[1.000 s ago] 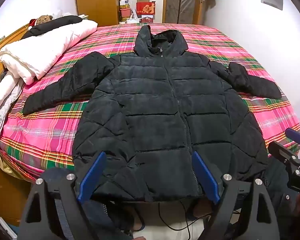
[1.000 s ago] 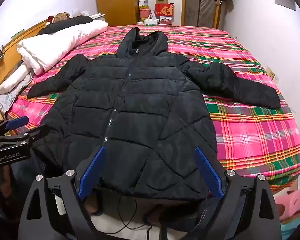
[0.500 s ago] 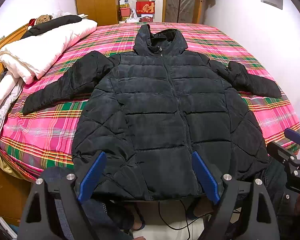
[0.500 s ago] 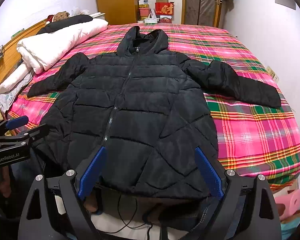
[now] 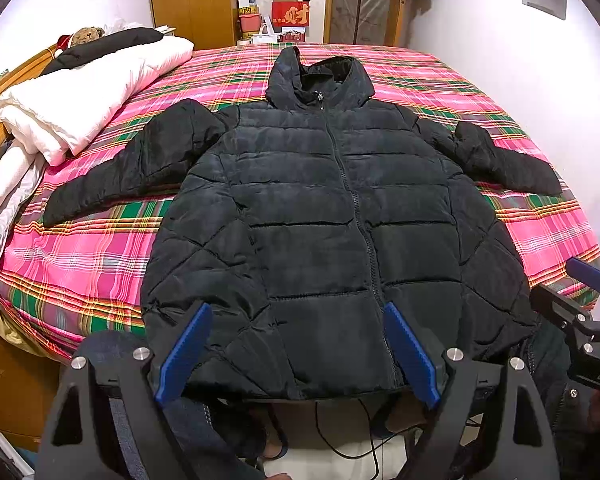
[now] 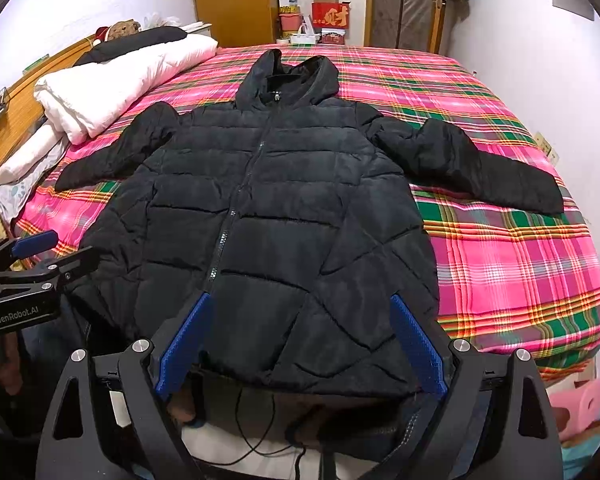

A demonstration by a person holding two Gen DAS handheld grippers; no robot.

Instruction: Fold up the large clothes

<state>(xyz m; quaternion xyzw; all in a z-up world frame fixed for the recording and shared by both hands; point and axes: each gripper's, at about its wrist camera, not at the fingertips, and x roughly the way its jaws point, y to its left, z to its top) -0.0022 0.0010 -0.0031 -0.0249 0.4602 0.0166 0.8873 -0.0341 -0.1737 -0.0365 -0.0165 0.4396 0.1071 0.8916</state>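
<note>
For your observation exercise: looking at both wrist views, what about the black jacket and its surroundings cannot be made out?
- Jacket back: pressed against the bed, both views.
- Floor under the hem: hidden by the left gripper fingers, left view.
- Boxes by the far wall: labels too small, right view.

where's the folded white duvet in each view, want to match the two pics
Left wrist: the white duvet lies upper left, on the bed's far left side, beyond the black jacket's sleeve.
Right wrist: the white duvet again sits upper left, a little nearer the picture's middle.
Shared landmark: the red box with a gold character by the back wall, above the jacket's hood in both.
</note>
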